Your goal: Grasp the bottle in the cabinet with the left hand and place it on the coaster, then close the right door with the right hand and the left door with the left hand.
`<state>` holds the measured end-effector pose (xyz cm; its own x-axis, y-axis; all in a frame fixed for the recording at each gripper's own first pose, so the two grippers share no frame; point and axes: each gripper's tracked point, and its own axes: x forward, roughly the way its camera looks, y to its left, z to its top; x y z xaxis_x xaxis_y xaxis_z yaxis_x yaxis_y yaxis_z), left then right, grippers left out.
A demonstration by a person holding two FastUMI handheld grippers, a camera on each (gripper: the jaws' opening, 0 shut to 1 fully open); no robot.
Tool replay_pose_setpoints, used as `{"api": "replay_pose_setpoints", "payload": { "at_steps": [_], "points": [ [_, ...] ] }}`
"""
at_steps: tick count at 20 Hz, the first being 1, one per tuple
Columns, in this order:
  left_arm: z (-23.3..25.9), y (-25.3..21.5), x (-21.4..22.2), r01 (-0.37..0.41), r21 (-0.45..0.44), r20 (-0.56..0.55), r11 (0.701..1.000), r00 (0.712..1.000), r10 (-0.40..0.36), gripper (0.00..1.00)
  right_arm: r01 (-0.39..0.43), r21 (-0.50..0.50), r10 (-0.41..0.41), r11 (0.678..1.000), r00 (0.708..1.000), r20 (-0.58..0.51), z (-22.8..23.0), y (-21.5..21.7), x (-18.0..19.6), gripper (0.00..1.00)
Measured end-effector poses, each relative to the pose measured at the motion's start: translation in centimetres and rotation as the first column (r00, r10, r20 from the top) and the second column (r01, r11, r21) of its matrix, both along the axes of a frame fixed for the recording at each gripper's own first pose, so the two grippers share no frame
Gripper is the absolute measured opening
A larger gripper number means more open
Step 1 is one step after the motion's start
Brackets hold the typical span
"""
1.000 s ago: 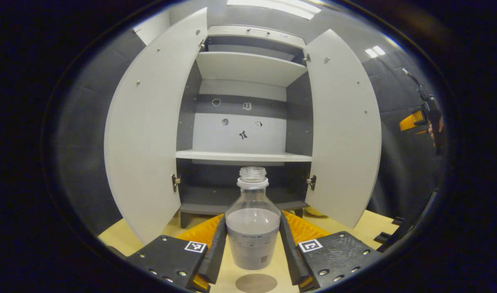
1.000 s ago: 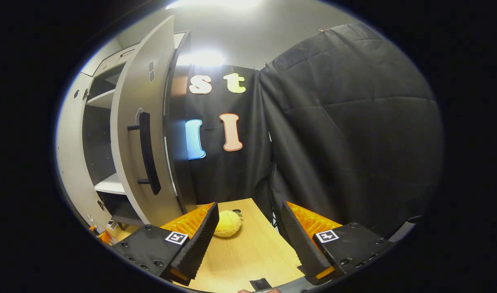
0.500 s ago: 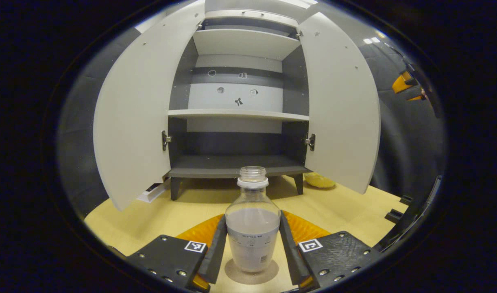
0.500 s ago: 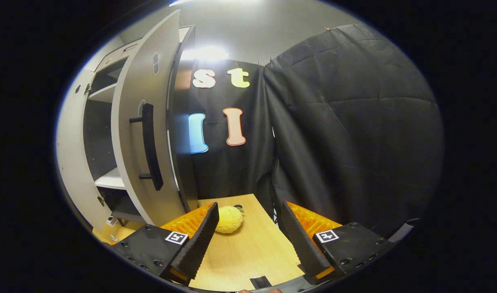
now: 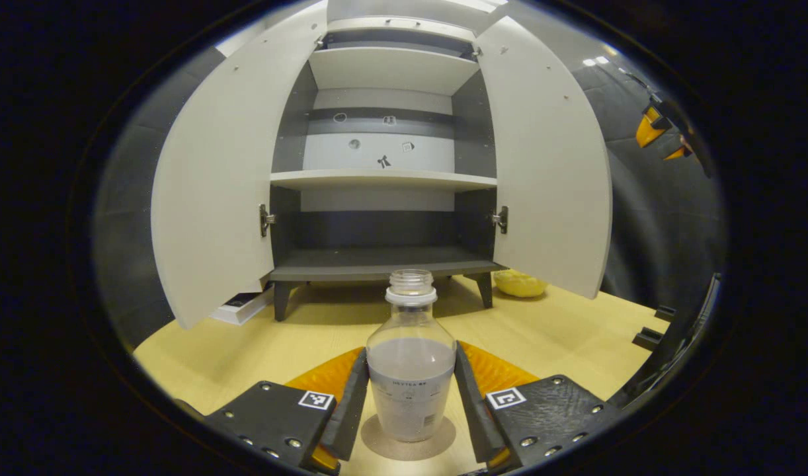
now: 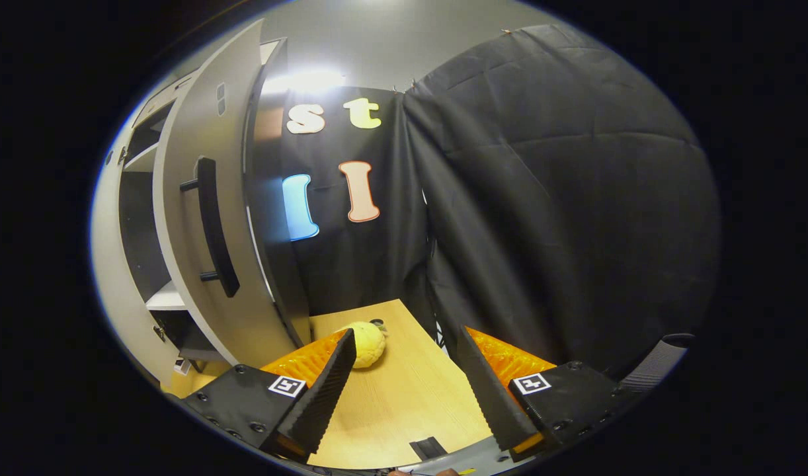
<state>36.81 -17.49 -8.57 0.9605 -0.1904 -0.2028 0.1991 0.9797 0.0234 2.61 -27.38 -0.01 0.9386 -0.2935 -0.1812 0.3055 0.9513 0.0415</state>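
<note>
The bottle [image 5: 410, 370] stands on the coaster [image 5: 409, 444] on the table [image 5: 549, 330], before the open cabinet [image 5: 381, 264].

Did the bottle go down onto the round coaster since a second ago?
Yes. The bottle, held by the left gripper, came down: the coaster lay clear below its base before, and now the base sits on it.
</note>
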Motion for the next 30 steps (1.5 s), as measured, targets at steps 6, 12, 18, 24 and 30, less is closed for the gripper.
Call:
{"api": "replay_pose_setpoints", "payload": {
  "at_steps": [6,12,18,24,30],
  "points": [
    [-0.1,-0.1,-0.5,0.011,0.020,-0.020,1.000,1.000,-0.010,0.70,0.010,0.023,-0.010,1.000,1.000,-0.007,-0.8,0.2,-0.2,0.98],
    [2.0,-0.9,-2.0,0.012,-0.011,-0.009,1.000,1.000,-0.012,0.94,0.012,0.016,-0.012,1.000,1.000,-0.004,-1.1,0.3,-0.7,0.98],
    [12.4,0.4,-5.9,0.005,-0.060,0.097,0.998,0.995,0.000,0.93,0.028,0.026,-0.028,0.999,0.999,0.027,-0.6,-0.1,-0.9,0.98],
    [22.5,2.7,-7.6,-0.077,-0.006,0.147,0.997,0.986,0.077,0.98,-0.006,-0.035,0.009,0.999,0.997,0.083,2.0,1.2,-0.1,0.98],
    [29.0,4.6,-5.0,-0.143,-0.111,0.097,0.984,0.983,0.154,0.99,-0.058,-0.132,0.081,0.990,0.980,0.180,6.7,3.0,1.1,0.98]
  ]
}}
